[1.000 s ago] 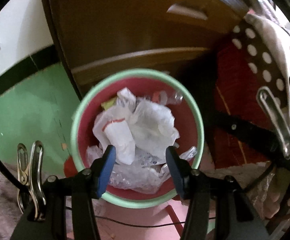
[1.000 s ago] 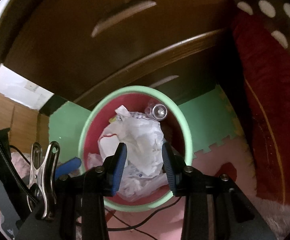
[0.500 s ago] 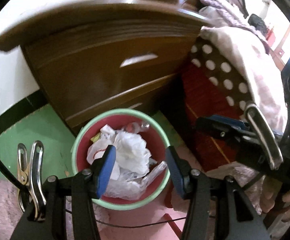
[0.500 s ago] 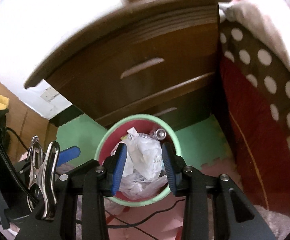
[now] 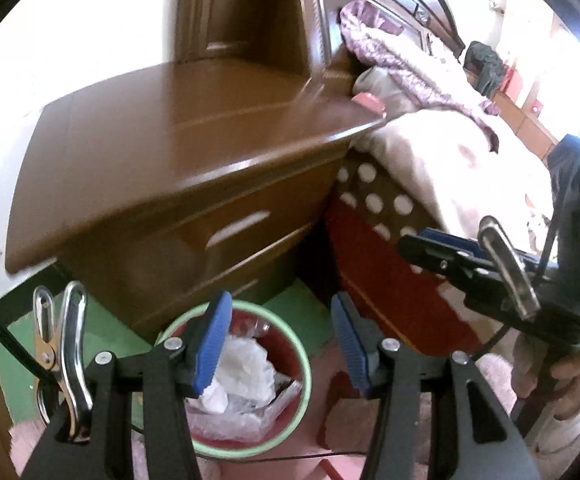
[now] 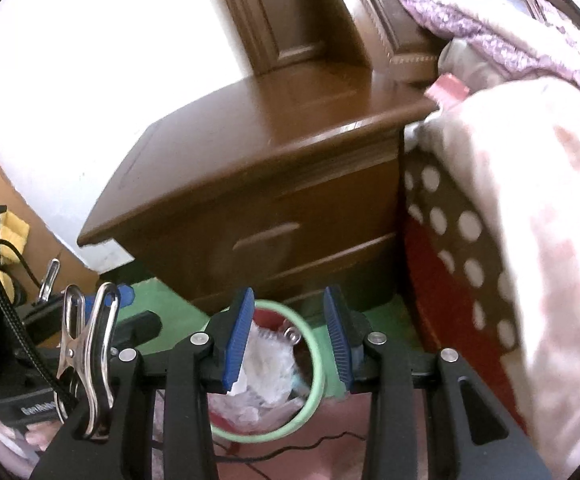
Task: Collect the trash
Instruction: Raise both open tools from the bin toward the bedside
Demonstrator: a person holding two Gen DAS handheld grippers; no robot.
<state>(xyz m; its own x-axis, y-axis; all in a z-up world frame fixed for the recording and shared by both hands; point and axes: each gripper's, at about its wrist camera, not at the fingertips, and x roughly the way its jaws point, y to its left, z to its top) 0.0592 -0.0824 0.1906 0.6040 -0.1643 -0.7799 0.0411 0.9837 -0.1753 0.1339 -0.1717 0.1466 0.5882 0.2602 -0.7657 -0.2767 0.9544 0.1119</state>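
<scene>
A red bin with a pale green rim [image 5: 303, 396] stands on the floor in front of a brown nightstand, holding crumpled white paper and clear plastic trash [image 5: 246, 376]. My left gripper [image 5: 278, 344] is open and empty, well above the bin. The bin's rim also shows in the right wrist view [image 6: 315, 372] with the trash [image 6: 268, 364] inside. My right gripper [image 6: 290, 340] is open and empty above it. The right gripper appears at the right of the left wrist view [image 5: 489, 264].
The brown nightstand [image 6: 258, 152] with two drawers stands behind the bin; its top looks bare. A bed with a pink blanket [image 6: 537, 184] and polka-dot sheet [image 5: 373, 200] lies to the right. A pink object [image 5: 367, 102] sits by the headboard. A black cable [image 6: 290, 452] lies on the pink floor.
Both grippers have risen and tilted up away from the bin. The bin shrank in view and the nightstand top and bed came into sight. Both stay open.
</scene>
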